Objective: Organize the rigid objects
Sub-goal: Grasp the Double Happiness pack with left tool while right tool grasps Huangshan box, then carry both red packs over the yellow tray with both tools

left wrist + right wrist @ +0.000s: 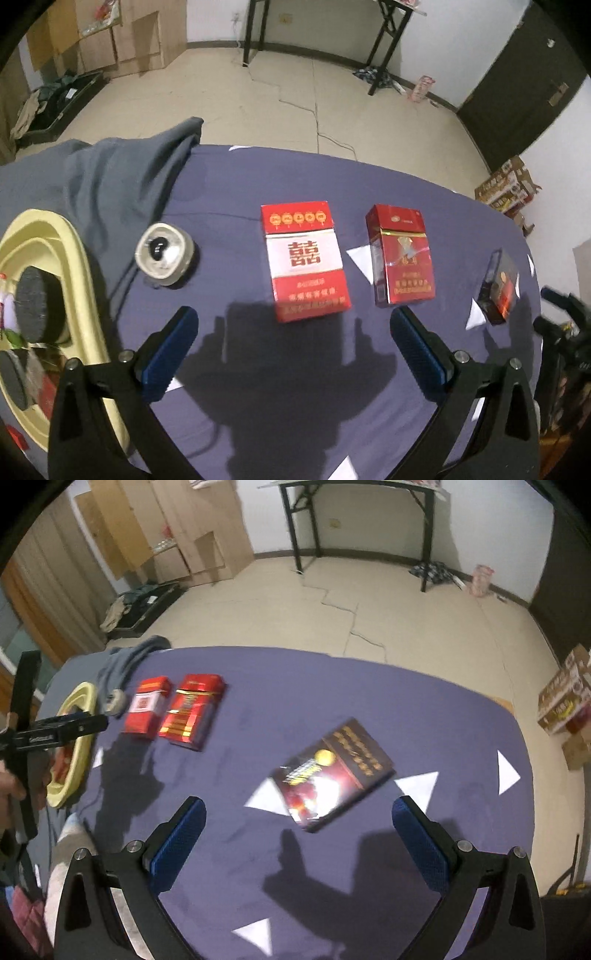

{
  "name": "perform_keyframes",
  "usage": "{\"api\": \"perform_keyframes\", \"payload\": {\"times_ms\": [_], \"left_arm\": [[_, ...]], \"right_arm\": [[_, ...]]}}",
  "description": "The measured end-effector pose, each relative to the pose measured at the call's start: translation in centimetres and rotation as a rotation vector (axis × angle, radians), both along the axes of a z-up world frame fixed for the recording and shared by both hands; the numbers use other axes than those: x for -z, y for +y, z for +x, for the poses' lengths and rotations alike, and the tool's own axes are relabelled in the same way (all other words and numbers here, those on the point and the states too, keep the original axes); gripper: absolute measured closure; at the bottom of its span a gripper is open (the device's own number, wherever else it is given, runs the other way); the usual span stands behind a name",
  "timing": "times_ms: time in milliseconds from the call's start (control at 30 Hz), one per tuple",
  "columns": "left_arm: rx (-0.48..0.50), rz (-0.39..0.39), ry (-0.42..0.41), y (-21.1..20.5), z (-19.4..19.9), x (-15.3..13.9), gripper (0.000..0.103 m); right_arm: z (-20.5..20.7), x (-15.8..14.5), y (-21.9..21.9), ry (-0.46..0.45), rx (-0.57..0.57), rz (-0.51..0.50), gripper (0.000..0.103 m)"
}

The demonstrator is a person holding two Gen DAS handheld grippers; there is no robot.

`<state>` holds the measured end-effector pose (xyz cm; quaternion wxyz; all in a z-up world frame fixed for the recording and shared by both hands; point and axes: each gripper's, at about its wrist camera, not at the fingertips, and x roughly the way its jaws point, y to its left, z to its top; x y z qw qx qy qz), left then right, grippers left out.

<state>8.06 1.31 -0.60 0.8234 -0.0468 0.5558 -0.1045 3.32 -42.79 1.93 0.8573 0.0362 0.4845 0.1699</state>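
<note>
- A pale yellow plastic basin point(79, 266) is sitting at the far left edge of the purple-clothed table point(258, 177), already holding some dark round items.
- A small round silvery tin point(164, 254) is resting just beside a crumpled grey cloth point(110, 177), near the basin.
- The left gripper point(293, 347) is hovering above the cloth with its blue-padded jaws spread wide, holding nothing — the red-and-white cardboard cigarette pack point(304, 260) is lying flat just ahead, roughly centred between them.
- A glossy dark-red cigarette pack point(400, 254) is lying just to its right, apart from it.
- A dark maroon flat box with gold print point(332, 773) is lying skewed, well apart from the two packs; the right gripper point(299, 834) is hanging near it, jaws wide and empty.
- Judging by looks, these packs are light, stiff cardboard — film-wrapped and likely slippery, crushable under hard pressure. Pinching across the long side edges seems safest.
</note>
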Motion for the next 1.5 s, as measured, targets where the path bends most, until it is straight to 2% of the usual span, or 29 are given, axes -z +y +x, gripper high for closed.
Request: {"api": "perform_keyframes", "payload": {"times_ms": [67, 133, 267, 400, 533, 667, 767, 833, 900, 1000, 1067, 1167, 1267, 1333, 1400, 1500], "left_arm": [[-0.016, 0.006, 0.006, -0.4, 0.6, 0.7, 0.0], [-0.009, 0.016, 0.008, -0.9, 1.1, 1.4, 0.0], [-0.025, 0.054, 0.01, -1.1, 2.2, 2.9, 0.0], [-0.061, 0.021, 0.054, -0.6, 2.9, 4.5, 0.0], [-0.035, 0.049, 0.041, -1.1, 2.8, 5.1, 0.0], [-0.031, 0.033, 0.024, -1.6, 2.7, 5.1, 0.0], [-0.012, 0.054, -0.004, -2.1, 2.8, 5.2, 0.001], [-0.008, 0.061, -0.012, -2.3, 3.0, 5.3, 0.005], [-0.011, 0.065, -0.029, -2.4, 2.9, 5.1, 0.027], [0.016, 0.086, -0.044, -2.7, 2.5, 5.1, 0.043], [0.032, 0.086, -0.05, -2.7, 2.2, 4.9, 0.043], [0.038, 0.039, -0.056, -2.2, 2.0, 4.4, 0.043], [0.059, 0.039, -0.07, -2.1, 1.4, 3.6, 0.043], [0.077, 0.01, -0.088, -1.9, 1.0, 2.9, 0.043], [0.099, -0.013, -0.102, -1.8, 0.7, 2.4, 0.043], [0.077, -0.035, -0.088, -1.0, 0.5, 1.8, 0.043]], "right_arm": [[0.6, 1.3, -0.6, 0.036, 0.024, 0.002, 0.0], [1.7, 3.2, -1.1, 0.125, 0.108, 0.057, 0.0], [2.9, 4.4, -1.9, 0.2, 0.228, 0.158, 0.0], [3.9, 4.8, -2.3, 0.185, 0.3, 0.204, 0.0], [4.6, 5.6, -2.2, 0.189, 0.345, 0.245, 0.0], [5.2, 6.9, -1.0, 0.176, 0.356, 0.206, 0.0], [6.1, 7.3, 0.2, 0.172, 0.389, 0.159, 0.0], [6.8, 7.4, 0.8, 0.169, 0.438, 0.137, 0.0], [7.1, 7.6, 1.5, 0.165, 0.458, 0.104, 0.0], [6.7, 8.0, 2.8, 0.122, 0.422, -0.003, 0.01], [6.2, 8.3, 3.4, 0.088, 0.362, -0.058, 0.018], [5.1, 8.4, 3.7, 0.013, 0.255, -0.114, 0.032], [3.9, 8.6, 3.6, -0.05, 0.127, -0.145, 0.035], [3.1, 9.2, 3.7, -0.057, 0.065, -0.166, 0.037], [2.4, 9.6, 3.8, -0.071, 0.028, -0.19, 0.036], [2.4, 9.8, 3.9, -0.084, 0.012, -0.207, 0.033]]}}
